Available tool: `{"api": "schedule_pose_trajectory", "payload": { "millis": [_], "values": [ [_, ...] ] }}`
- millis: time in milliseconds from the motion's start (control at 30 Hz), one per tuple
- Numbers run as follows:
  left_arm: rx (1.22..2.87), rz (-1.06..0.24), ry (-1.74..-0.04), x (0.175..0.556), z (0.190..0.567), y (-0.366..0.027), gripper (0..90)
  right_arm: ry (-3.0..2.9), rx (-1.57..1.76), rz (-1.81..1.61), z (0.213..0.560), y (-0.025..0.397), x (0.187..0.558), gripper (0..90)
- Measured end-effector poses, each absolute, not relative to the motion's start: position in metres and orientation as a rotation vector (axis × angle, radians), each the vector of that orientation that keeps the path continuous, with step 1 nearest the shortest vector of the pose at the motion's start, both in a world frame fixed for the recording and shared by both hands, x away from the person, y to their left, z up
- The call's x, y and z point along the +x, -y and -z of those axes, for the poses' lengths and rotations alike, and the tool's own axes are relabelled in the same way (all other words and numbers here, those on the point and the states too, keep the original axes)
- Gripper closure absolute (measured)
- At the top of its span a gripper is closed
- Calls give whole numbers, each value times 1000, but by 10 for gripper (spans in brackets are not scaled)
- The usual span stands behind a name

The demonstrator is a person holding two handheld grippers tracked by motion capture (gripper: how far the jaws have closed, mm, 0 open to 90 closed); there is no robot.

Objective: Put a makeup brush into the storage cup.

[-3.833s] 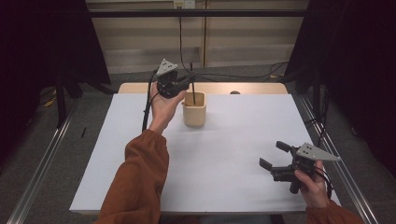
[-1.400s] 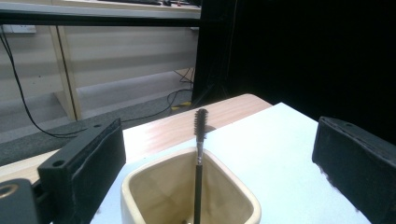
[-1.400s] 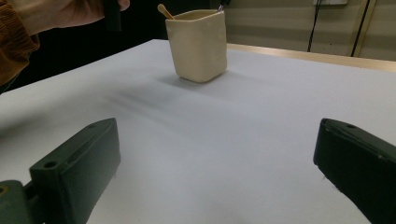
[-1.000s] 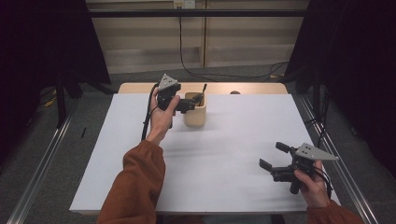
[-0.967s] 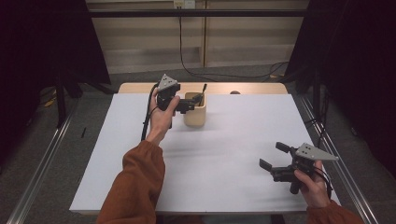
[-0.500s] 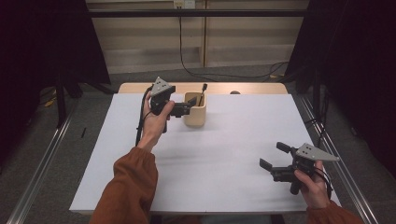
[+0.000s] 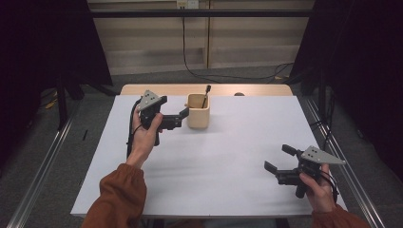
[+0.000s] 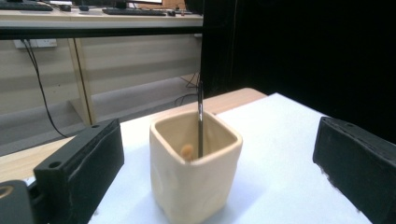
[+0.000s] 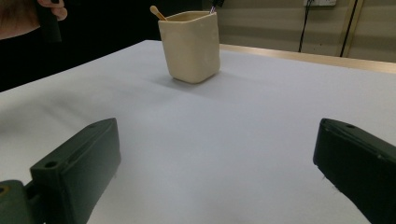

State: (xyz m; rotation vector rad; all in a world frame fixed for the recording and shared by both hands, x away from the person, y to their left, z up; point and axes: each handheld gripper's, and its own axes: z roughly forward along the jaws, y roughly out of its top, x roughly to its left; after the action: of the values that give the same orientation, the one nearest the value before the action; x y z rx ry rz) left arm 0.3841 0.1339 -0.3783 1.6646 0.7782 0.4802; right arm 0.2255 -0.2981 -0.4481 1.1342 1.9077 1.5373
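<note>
A cream square cup [image 7: 198, 111] stands at the back middle of the white-covered table [image 7: 214, 161]. A thin black stick [image 7: 206, 96] leans in it, and a small wooden tip [image 8: 187, 150] shows inside. My left gripper [image 7: 180, 118] is open just left of the cup and points at it. In the left gripper view the cup [image 8: 194, 182] and the black stick [image 8: 200, 116] sit just ahead of the left gripper [image 8: 217, 140], whose jaws are wide apart. My right gripper [image 7: 277, 157] rests open and empty near the front right. From the right gripper [image 9: 217, 140] the cup [image 9: 190, 44] is far off.
A bare wooden strip [image 7: 256, 89] runs along the table's back edge, with a small dark object [image 7: 239, 94] on it. Metal rails [image 7: 38, 175] flank the table on the floor. A black cable [image 7: 130, 133] trails from the left gripper.
The left gripper was over the cup with the black stick; it has let go, drawn back to the left and dropped lower. The stick now leans in the cup. The right gripper stayed put.
</note>
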Motion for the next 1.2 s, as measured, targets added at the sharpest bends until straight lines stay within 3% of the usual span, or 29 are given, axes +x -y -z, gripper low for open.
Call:
{"api": "schedule_pose_trajectory", "payload": {
  "millis": [1200],
  "values": [
    [1660,-493,-887,267,422,-193,20,-1877,1141,-1524,448,302,225,5]
  ]
}}
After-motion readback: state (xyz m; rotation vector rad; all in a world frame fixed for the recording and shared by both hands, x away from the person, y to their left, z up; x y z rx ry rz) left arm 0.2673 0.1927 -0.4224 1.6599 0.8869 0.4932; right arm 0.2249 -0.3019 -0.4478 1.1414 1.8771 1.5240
